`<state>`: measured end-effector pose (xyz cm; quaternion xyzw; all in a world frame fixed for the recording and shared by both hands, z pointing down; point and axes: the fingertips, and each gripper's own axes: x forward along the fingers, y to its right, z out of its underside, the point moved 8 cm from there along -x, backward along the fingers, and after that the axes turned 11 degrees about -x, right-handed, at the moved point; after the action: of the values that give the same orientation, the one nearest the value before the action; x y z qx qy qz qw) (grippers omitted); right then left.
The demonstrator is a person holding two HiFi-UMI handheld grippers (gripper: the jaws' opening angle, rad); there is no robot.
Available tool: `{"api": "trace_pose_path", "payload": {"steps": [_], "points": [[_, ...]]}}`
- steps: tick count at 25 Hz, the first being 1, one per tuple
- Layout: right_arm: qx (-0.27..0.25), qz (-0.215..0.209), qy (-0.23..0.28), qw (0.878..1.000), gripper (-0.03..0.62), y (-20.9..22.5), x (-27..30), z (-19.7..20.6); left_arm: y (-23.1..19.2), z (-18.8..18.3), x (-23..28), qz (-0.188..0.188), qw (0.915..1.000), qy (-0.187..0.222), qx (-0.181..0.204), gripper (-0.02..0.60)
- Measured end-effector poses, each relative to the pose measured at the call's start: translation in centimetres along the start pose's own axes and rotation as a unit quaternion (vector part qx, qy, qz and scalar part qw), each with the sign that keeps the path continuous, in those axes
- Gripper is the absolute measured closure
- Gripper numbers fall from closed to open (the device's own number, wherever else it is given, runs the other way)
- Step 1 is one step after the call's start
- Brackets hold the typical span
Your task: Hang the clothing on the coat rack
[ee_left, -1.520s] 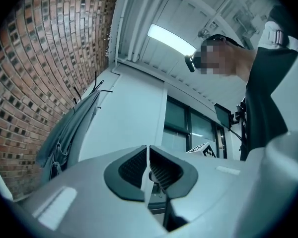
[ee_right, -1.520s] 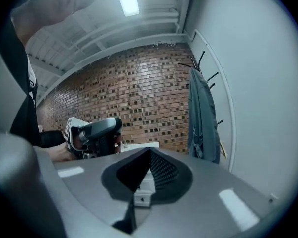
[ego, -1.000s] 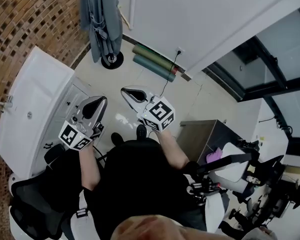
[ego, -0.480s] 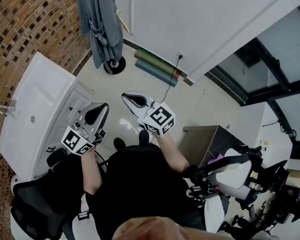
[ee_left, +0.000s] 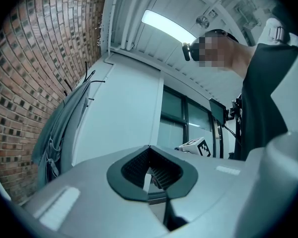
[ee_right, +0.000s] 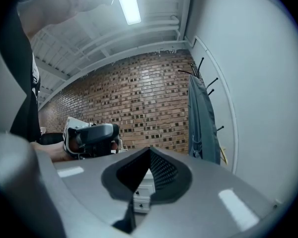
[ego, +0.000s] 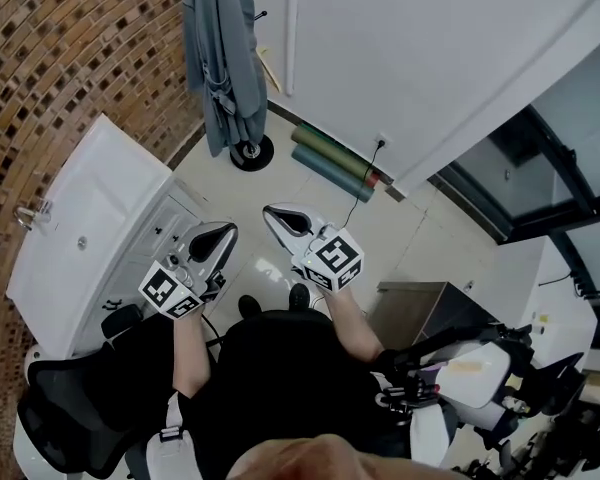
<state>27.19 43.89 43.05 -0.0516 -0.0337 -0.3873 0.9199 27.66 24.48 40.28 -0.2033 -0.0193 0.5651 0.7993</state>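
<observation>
Head view, left to right: brick wall (ego: 70,58) along the floor's left edge; white cabinet (ego: 90,228) with a tap standing against it; black chair (ego: 65,413) at the lower left corner. Grey garment (ego: 220,58), the clothing, hanging from the coat rack (ego: 251,153), whose round base stands on the floor in the far corner where the brick wall meets the white wall (ego: 430,38). Left gripper (ego: 223,233) held above the floor beside the cabinet's front, jaws together, nothing between them; right gripper (ego: 276,213) just beside it, jaws likewise together and empty; both well apart from the garment. Two rolled green mats (ego: 335,163) lying on the floor along the foot of the white wall, right of the rack's base.
</observation>
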Motion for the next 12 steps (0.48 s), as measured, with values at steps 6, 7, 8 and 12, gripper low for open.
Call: {"api": "trace_pose_path", "payload": {"steps": [6, 7, 8, 12], "points": [[0.0, -0.029, 0.005, 1.0, 0.592, 1.1, 1.8, -0.1, -0.2, -0.2, -0.2, -0.033, 0.9993, 0.009, 0.014, 0.58], [0.001, -0.035, 0.007, 0.999, 0.592, 1.5, 0.9, -0.2, 0.3, 0.2, 0.8, -0.034, 0.9993, 0.006, 0.013, 0.58], [0.003, -0.036, 0.007, 0.999, 0.592, 1.9, 0.0, 0.0, 0.8, 0.5, 1.8, -0.032, 0.9994, 0.004, 0.011, 0.58], [0.0, -0.03, 0.01, 1.0, 0.592, 2.8, -1.9, 0.3, 1.6, 0.8, 4.1, -0.017, 0.9998, -0.002, 0.013, 0.58]]}}
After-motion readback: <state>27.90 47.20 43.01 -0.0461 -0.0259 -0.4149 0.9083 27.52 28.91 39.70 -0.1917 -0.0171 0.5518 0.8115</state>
